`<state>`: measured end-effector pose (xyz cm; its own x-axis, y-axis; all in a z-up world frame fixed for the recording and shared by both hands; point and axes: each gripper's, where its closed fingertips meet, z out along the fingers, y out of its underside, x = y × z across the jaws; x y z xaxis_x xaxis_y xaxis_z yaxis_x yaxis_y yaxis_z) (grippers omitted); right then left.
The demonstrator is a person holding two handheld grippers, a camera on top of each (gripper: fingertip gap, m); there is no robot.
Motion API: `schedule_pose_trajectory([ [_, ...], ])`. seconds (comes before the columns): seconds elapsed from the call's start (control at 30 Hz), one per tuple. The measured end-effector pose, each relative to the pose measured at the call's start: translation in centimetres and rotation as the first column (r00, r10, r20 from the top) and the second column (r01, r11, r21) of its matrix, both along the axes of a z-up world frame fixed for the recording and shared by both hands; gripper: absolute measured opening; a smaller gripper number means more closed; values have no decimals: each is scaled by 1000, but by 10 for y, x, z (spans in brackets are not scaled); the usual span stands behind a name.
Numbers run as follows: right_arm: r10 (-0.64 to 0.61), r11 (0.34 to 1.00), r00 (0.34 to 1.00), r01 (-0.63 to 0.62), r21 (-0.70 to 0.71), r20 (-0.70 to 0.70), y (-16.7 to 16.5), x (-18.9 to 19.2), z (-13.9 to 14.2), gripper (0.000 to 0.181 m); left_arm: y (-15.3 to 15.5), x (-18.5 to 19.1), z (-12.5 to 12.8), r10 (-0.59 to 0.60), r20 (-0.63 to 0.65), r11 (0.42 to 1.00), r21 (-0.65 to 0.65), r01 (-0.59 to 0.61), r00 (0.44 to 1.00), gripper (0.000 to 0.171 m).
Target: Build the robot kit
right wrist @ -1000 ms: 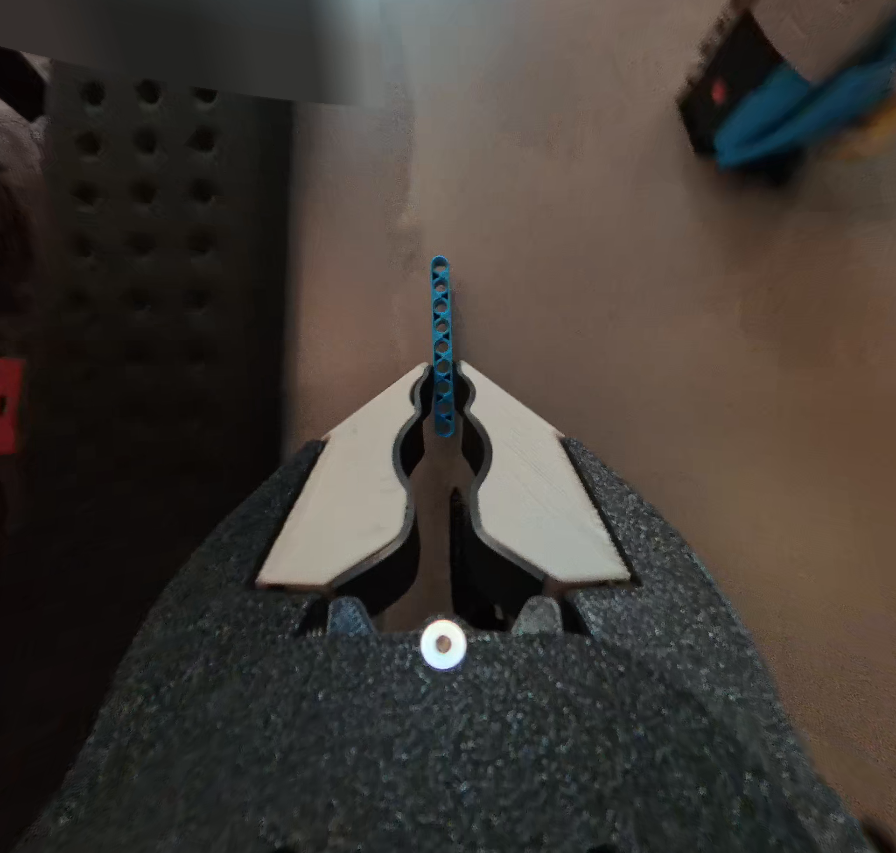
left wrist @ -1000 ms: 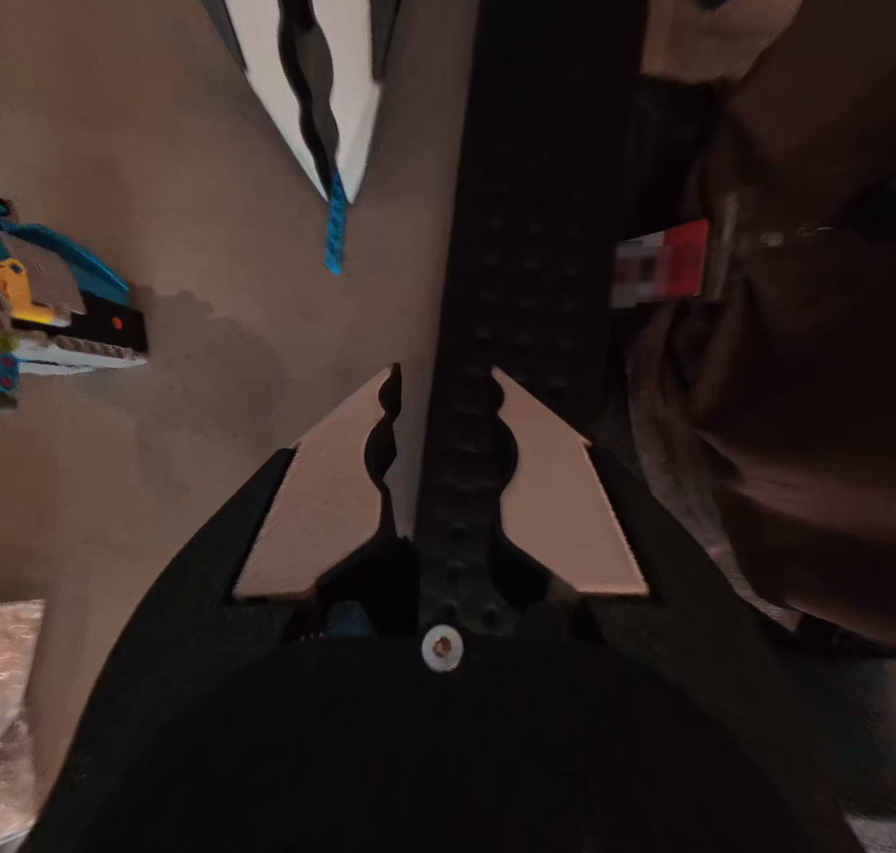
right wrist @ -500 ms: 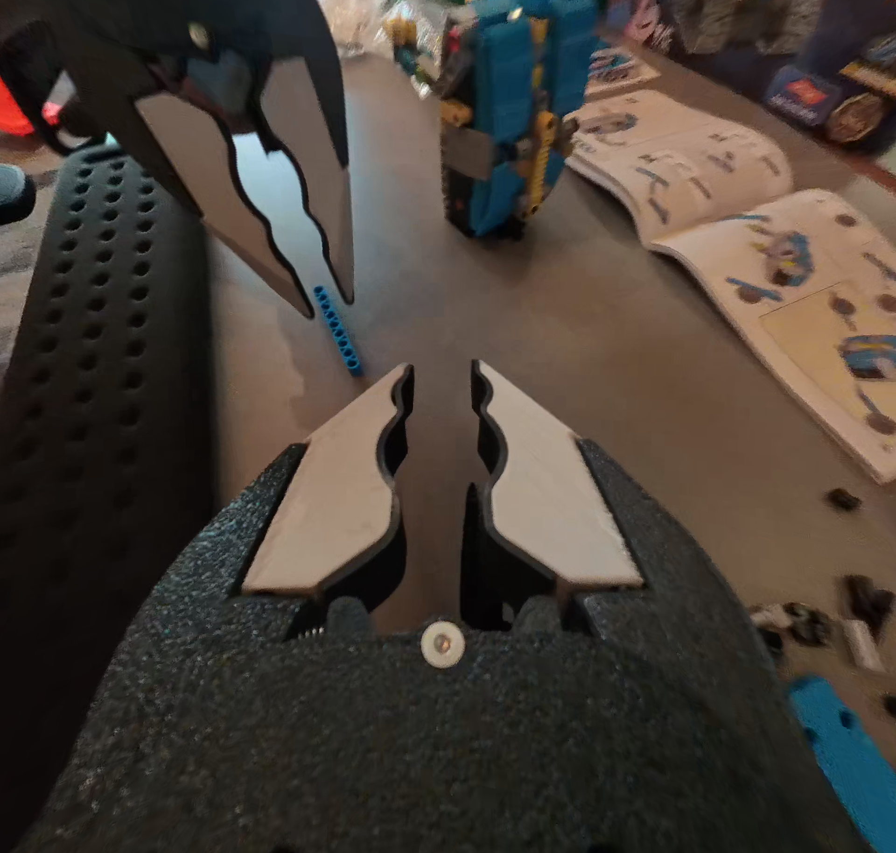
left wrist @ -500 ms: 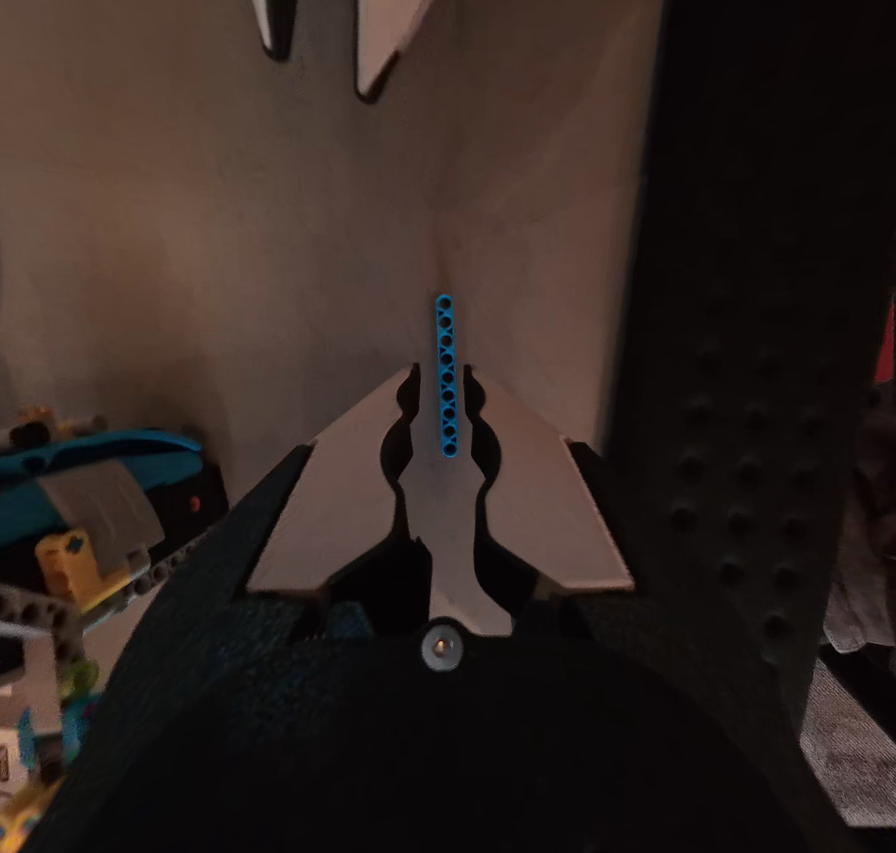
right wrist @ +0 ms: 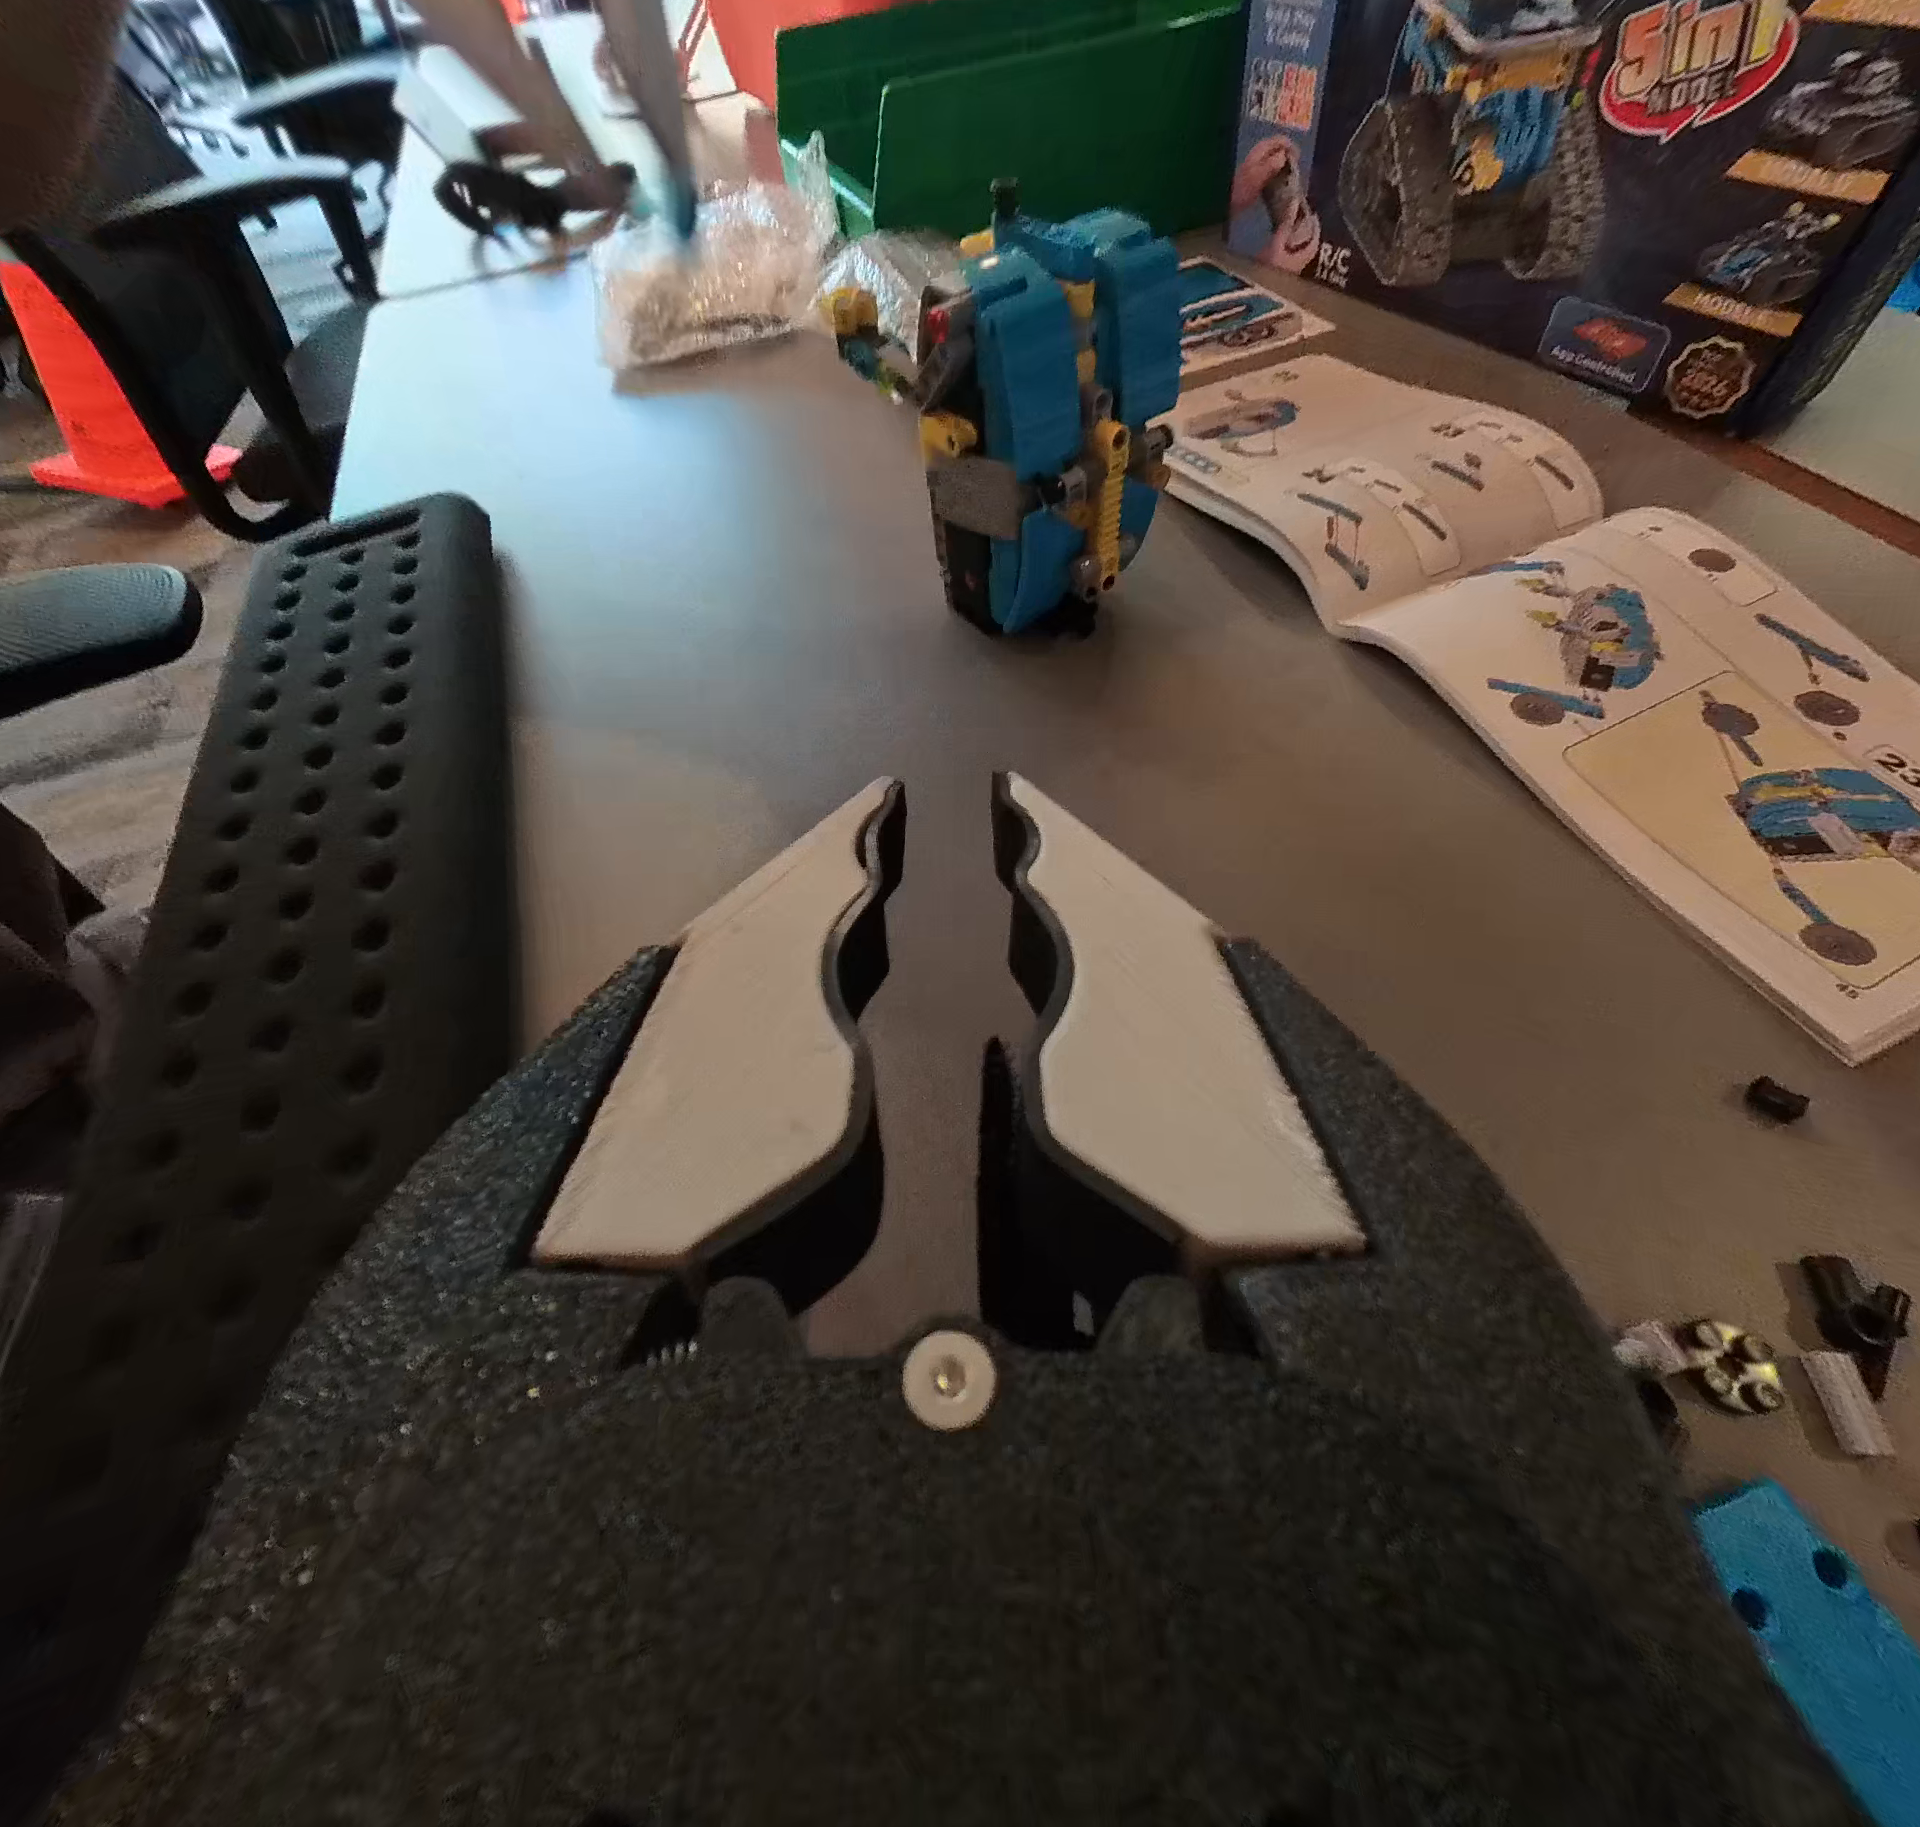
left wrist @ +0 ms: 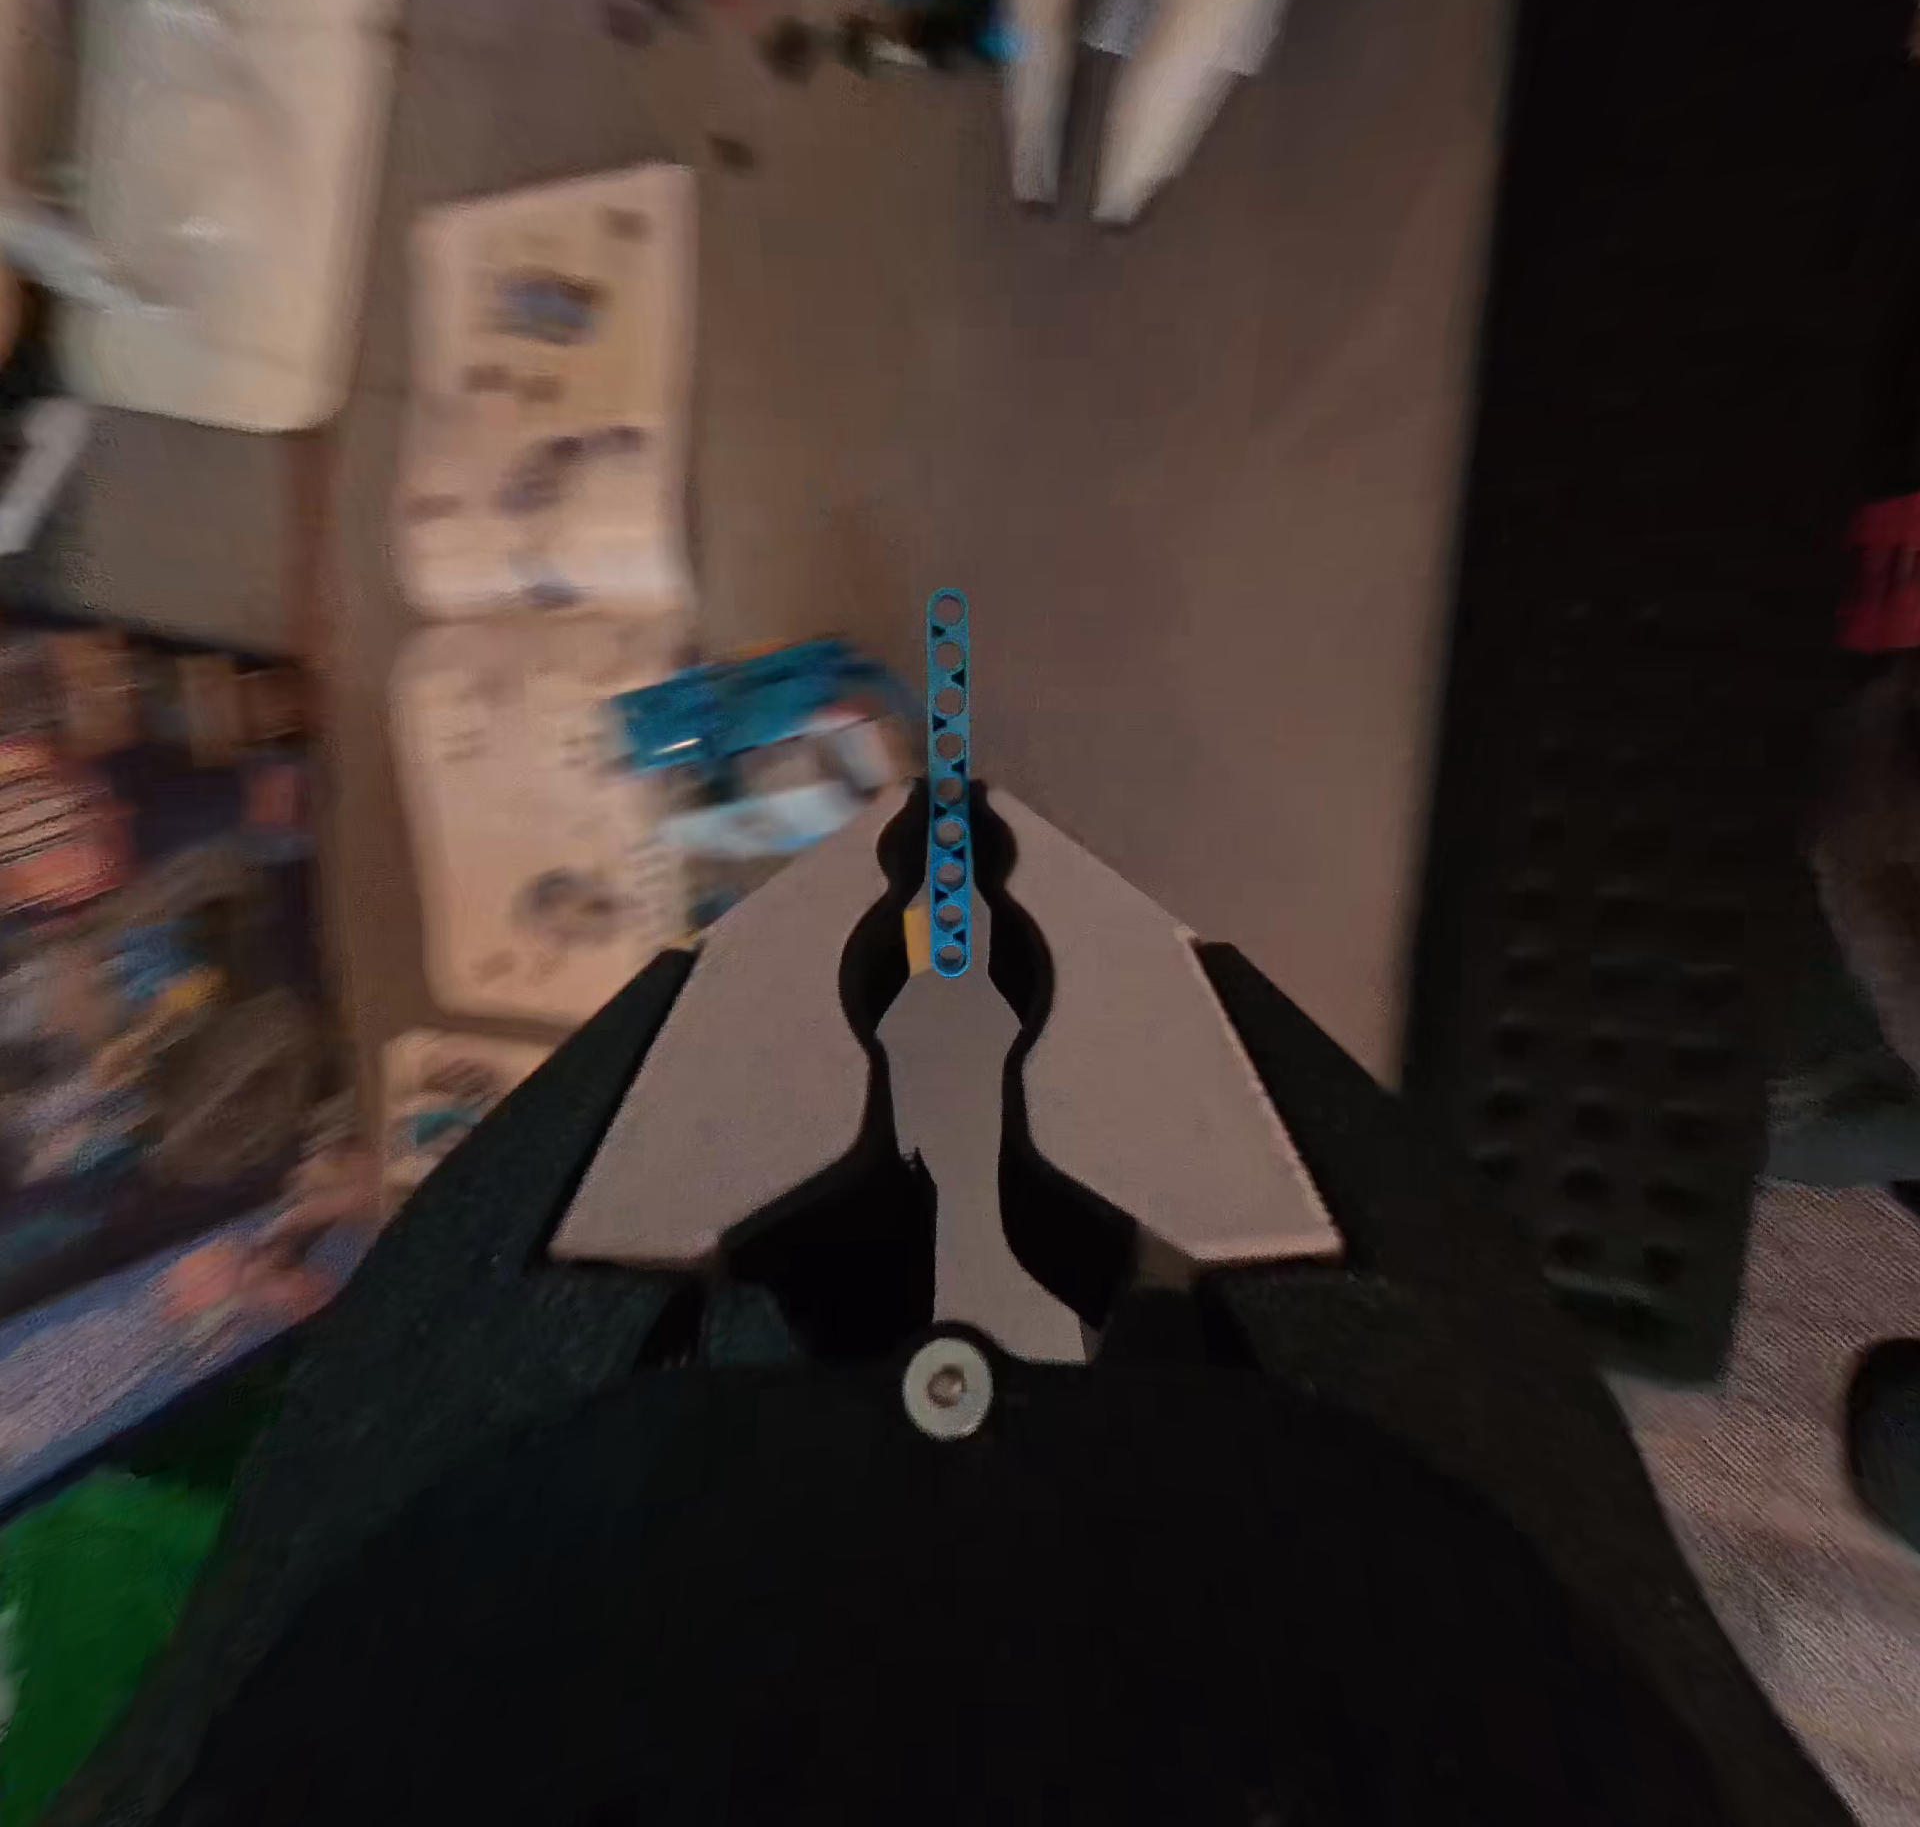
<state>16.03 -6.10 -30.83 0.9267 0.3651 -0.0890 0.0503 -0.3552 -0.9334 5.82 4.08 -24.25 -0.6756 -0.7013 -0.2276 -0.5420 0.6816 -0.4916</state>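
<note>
Between your left gripper [left wrist: 948, 790] fingers: one blue perforated beam [left wrist: 948, 780], pinched, raised over the tabletop [left wrist: 1143, 530]. Your right gripper [right wrist: 948, 790]: fingers slightly parted, empty, facing a blue brick model [right wrist: 1039, 447].

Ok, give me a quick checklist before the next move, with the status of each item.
1. Left gripper shut on the blue holed beam: ok.
2. Beam straight along the fingers: ok.
3. Right gripper open and empty: ok.
4. Blue brick model standing upright on the table: ok.
5. Instruction booklet open: ok.
6. Depth of the grip on the beam: cannot tell.
</note>
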Motion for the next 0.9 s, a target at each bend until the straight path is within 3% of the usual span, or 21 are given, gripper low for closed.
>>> schedule_pose_trajectory([
  [0.07,-9,1000,999,10,12,-32,2,2,4,16,58,13,45,80,74,996,26,-82,994,7],
  [0.1,-11,1000,999,12,14,-49,3,3,5,16,86,18,46,111,45,993,46,-113,993,7],
  [0.17,-13,1000,997,15,18,-76,5,5,6,16,142,31,12,165,-69,976,152,-153,984,7],
  [0.23,-20,1000,996,22,16,-87,6,9,4,16,172,44,-43,146,-185,973,206,-106,972,7],
  [0.3,-29,1000,996,29,4,-89,5,13,0,16,179,64,-84,92,-227,986,156,-57,970,7],
  [0.4,-54,998,995,53,-16,-82,6,21,-8,16,171,85,-113,14,-254,1000,24,-8,967,7],
  [0.6,-44,999,987,44,-4,-157,12,26,-6,16,163,92,-137,-132,-289,991,-74,115,948,7],
  [0.9,-35,999,971,41,17,-236,16,32,2,16,167,93,-147,-146,-284,985,-132,112,948,7],
])
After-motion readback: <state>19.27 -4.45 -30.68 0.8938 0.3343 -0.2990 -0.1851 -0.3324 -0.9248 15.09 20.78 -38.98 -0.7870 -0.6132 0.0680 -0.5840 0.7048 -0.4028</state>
